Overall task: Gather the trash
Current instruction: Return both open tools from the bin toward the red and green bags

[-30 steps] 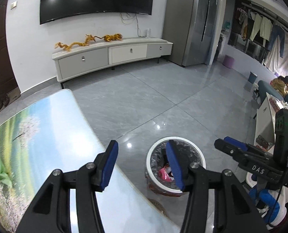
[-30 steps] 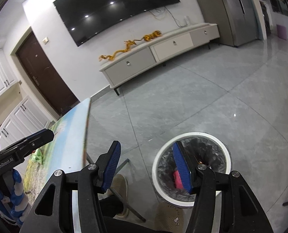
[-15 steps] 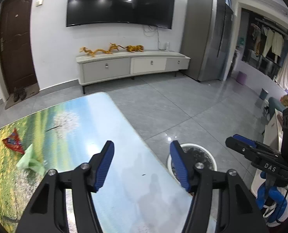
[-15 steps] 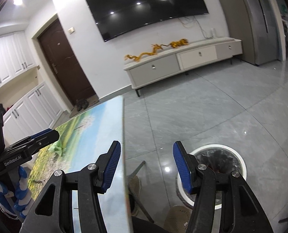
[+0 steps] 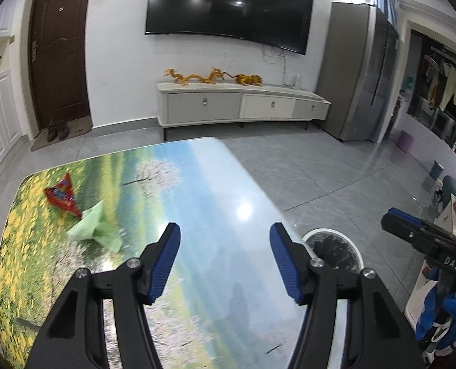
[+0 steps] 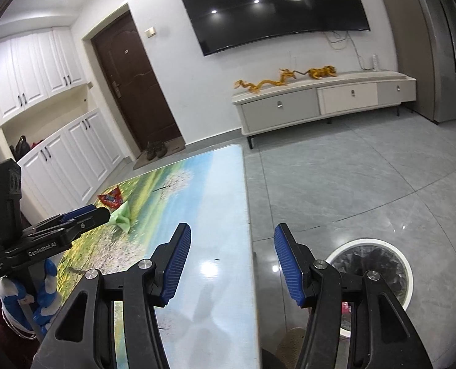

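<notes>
My pads [image 5: 163, 259] blue, frames black. Table [image 5: 215, 190] printed with a landscape: yellow flowers, green field, blue sky. Red wrapper [image 5: 62, 196] and pale green wrapper [image 5: 97, 224] near its left edge. Bin [image 6: 403, 264] white-rimmed, black liner. Floor [image 6: 351, 178] grey tile.

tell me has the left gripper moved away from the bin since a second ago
Yes. The left gripper was over the bin and has swung across over the table, toward the green wrapper.

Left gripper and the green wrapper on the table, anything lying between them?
Nothing: only bare tabletop separates the open left gripper from the green wrapper, seen in the left wrist view.
</notes>
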`<state>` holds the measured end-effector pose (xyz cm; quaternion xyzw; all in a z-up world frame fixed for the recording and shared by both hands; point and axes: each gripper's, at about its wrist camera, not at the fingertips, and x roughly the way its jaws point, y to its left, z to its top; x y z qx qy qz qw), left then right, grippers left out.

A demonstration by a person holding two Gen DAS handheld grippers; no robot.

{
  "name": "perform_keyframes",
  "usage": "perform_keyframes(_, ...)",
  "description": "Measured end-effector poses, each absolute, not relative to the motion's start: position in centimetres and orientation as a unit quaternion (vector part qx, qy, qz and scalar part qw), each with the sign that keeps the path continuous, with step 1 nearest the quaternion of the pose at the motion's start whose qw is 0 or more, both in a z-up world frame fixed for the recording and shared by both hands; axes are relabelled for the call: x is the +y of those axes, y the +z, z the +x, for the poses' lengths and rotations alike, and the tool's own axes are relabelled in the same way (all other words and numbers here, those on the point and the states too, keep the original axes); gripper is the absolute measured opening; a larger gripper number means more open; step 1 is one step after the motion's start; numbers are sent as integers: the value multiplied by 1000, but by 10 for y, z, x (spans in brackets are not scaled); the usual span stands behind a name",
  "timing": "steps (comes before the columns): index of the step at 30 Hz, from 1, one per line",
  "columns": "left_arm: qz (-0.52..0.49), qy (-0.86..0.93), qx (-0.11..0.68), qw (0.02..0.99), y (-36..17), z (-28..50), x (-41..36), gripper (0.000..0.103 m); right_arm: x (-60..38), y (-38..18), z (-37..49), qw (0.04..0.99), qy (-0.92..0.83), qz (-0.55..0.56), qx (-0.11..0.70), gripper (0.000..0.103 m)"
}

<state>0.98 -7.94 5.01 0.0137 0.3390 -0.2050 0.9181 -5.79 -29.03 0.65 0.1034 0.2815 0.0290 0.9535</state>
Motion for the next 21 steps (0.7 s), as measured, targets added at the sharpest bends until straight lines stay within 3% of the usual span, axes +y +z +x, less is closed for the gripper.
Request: perform_keyframes(21,-52,-68,368,926,11,43,75,59,-194,-1,1,932,132,34,335,57)
